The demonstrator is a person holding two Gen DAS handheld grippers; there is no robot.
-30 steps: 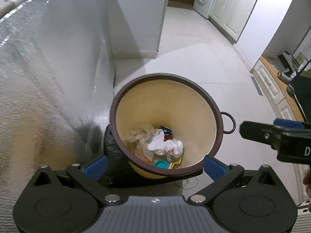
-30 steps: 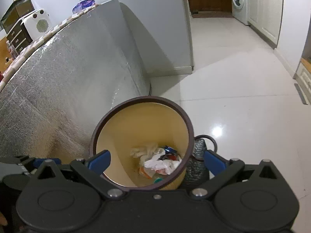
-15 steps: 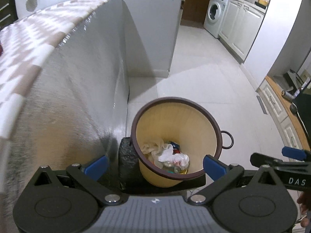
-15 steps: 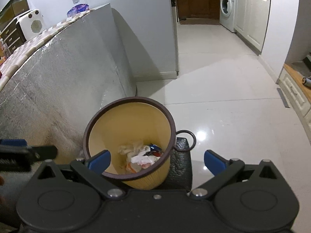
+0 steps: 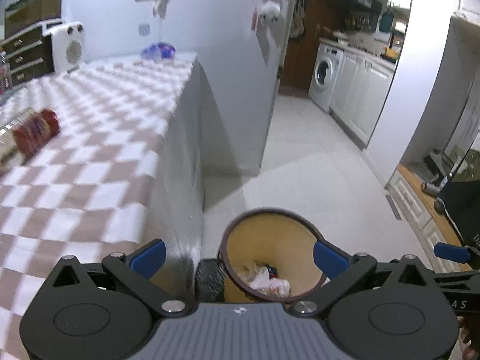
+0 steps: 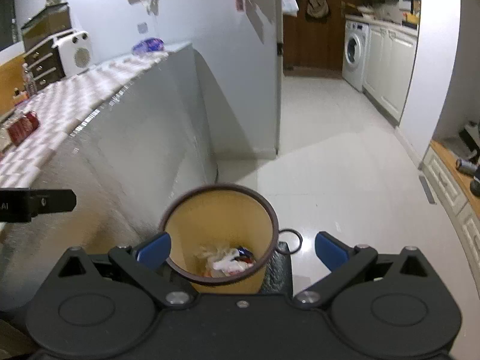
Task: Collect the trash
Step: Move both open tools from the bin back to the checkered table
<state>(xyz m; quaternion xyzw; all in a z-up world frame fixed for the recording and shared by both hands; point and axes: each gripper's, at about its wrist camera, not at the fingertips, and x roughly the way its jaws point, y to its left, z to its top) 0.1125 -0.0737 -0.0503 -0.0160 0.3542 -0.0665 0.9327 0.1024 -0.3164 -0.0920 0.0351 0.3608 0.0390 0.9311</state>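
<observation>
A yellow trash bin (image 5: 271,234) with a dark brown rim stands on the floor beside the table; it also shows in the right wrist view (image 6: 216,210). Crumpled white tissue and wrappers (image 5: 268,282) lie in its bottom, and they show in the right wrist view (image 6: 226,259). My left gripper (image 5: 238,258) is open and empty, high above the bin. My right gripper (image 6: 241,247) is open and empty above the bin. A red packet (image 5: 34,130) lies on the checkered table (image 5: 99,138) at the far left.
A silvery cloth (image 6: 135,150) hangs down the table's side next to the bin. A blue-purple object (image 5: 158,51) sits at the table's far end. A white heater (image 5: 66,46), a washing machine (image 5: 325,73) and white cabinets (image 5: 363,96) stand behind. A low wooden shelf (image 6: 456,162) is at right.
Both grippers have risen and tilted up away from the bin, so it looks smaller and lower. The tabletop and the red packet have come into view.
</observation>
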